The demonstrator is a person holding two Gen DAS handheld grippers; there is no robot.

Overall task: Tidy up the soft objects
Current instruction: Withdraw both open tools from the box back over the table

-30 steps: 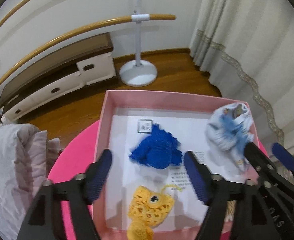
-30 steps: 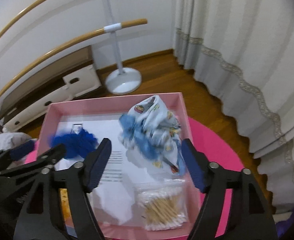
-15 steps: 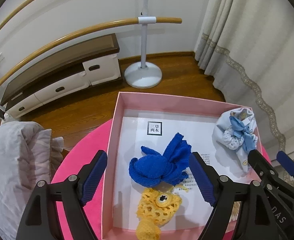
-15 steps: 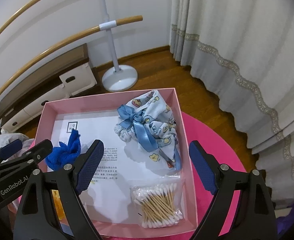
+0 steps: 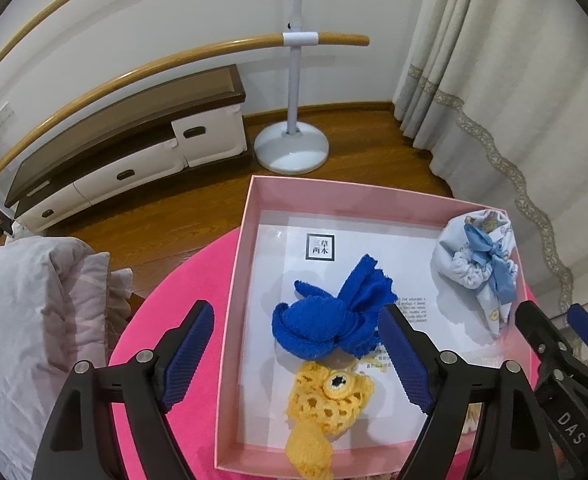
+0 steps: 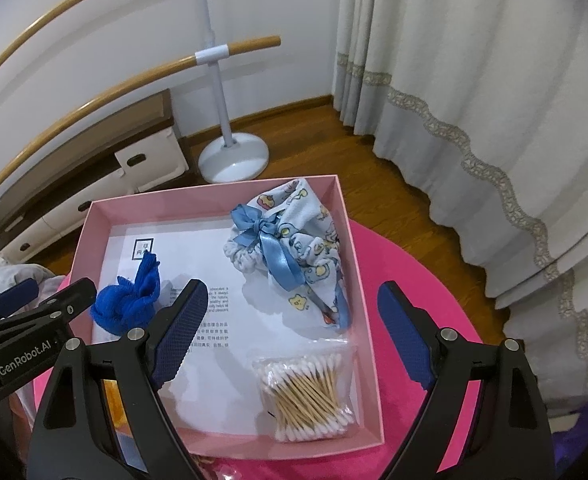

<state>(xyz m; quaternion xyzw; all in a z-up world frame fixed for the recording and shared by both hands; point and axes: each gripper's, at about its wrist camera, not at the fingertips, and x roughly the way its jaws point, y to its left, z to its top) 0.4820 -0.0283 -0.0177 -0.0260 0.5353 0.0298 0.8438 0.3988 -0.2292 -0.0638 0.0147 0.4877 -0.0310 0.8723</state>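
Observation:
A pink box (image 5: 241, 264) (image 6: 353, 240) sits on a round pink table (image 5: 174, 308). Inside lie a blue knotted cloth (image 5: 325, 320) (image 6: 128, 300), a yellow crocheted piece (image 5: 325, 408), a white printed pouch with a blue ribbon (image 5: 479, 264) (image 6: 297, 240) and a bag of cotton swabs (image 6: 307, 392). My left gripper (image 5: 294, 360) is open and empty above the box's near left side. My right gripper (image 6: 292, 336) is open and empty above the box's near right side, short of the pouch.
A printed paper sheet (image 5: 373, 248) lines the box. A grey blanket (image 5: 26, 320) lies left of the table. A low white cabinet (image 5: 134, 152), a white stand with a wooden rail (image 5: 292, 144) and curtains (image 6: 473, 120) stand behind on a wooden floor.
Both grippers have pulled back and up from the box. The blue cloth and the pouch, blurred and shifting a second ago, now lie still inside the box.

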